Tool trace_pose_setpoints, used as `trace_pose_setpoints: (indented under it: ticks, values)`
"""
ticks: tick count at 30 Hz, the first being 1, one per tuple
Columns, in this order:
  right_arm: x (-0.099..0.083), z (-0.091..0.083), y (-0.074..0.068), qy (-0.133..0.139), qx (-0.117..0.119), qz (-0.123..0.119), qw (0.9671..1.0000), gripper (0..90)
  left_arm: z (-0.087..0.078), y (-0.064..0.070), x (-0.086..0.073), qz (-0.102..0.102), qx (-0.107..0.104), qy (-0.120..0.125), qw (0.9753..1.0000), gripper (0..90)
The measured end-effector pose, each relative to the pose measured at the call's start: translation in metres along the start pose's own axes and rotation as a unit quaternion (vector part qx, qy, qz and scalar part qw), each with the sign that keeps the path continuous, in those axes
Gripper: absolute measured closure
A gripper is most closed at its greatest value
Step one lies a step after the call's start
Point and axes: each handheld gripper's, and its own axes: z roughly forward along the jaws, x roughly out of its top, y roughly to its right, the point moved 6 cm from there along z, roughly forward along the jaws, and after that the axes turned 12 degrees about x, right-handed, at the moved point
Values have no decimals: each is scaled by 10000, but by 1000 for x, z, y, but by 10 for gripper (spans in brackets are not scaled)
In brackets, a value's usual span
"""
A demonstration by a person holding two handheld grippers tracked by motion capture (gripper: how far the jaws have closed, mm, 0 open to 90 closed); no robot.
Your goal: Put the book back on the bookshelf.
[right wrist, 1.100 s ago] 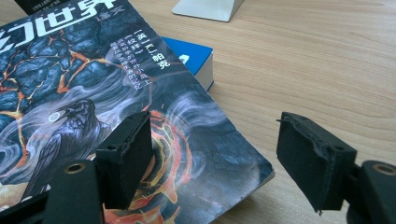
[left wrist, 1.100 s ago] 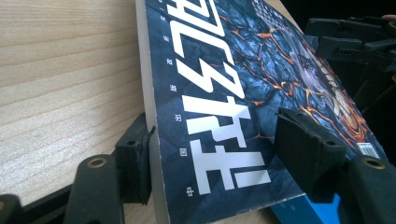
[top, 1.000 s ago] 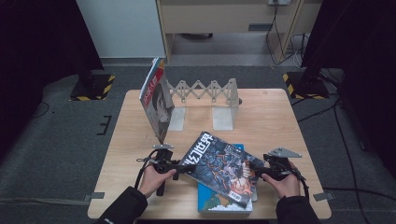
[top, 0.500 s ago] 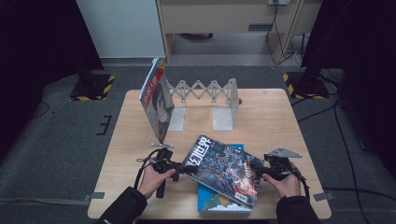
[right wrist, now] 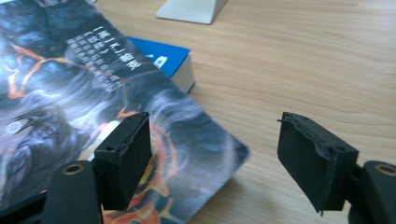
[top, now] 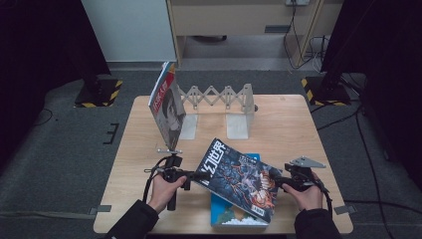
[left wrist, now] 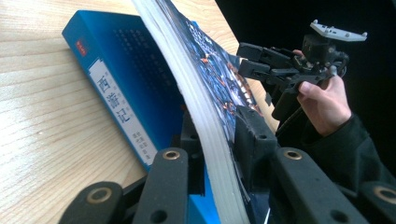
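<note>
High view, two hand-held grippers, three books (top: pixel 241 179)

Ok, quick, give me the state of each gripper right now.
Left gripper: closed on the dark-covered magazine, holding its edge lifted above the blue book.
Right gripper: open, fingers wide at the magazine's corner, holding nothing.
</note>
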Motion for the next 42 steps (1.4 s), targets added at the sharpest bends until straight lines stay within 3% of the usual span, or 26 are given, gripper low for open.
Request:
trace_pose_setpoints:
  ticks: [7,14,16,23,32,33,37,42]
  values:
    - [-2,-10,16,67,-281,36,9996,245,-6,7,9,-171,-29,118,9998,783]
    - [-7,-15,32,13,-515,136,9986,225,-13,16,19,-150,31,225,9996,805]
    - [-11,-17,42,-101,-684,137,9975,214,-19,18,25,-167,25,326,9993,813]
    - [-19,-14,51,-410,-796,189,9958,189,-35,22,38,-189,-25,579,9981,818]
    - [-28,-10,61,-769,-927,144,9926,183,-55,29,54,-348,-188,926,9949,819]
    - [-29,-10,61,-792,-921,128,9925,180,-59,31,57,-425,-370,1002,9934,819]
    - [-30,-9,61,-827,-933,88,9922,157,-66,33,64,-290,-214,1164,9925,819]
    - [-33,-6,61,-952,-935,83,9910,138,-77,35,74,-289,-191,1380,9898,818]
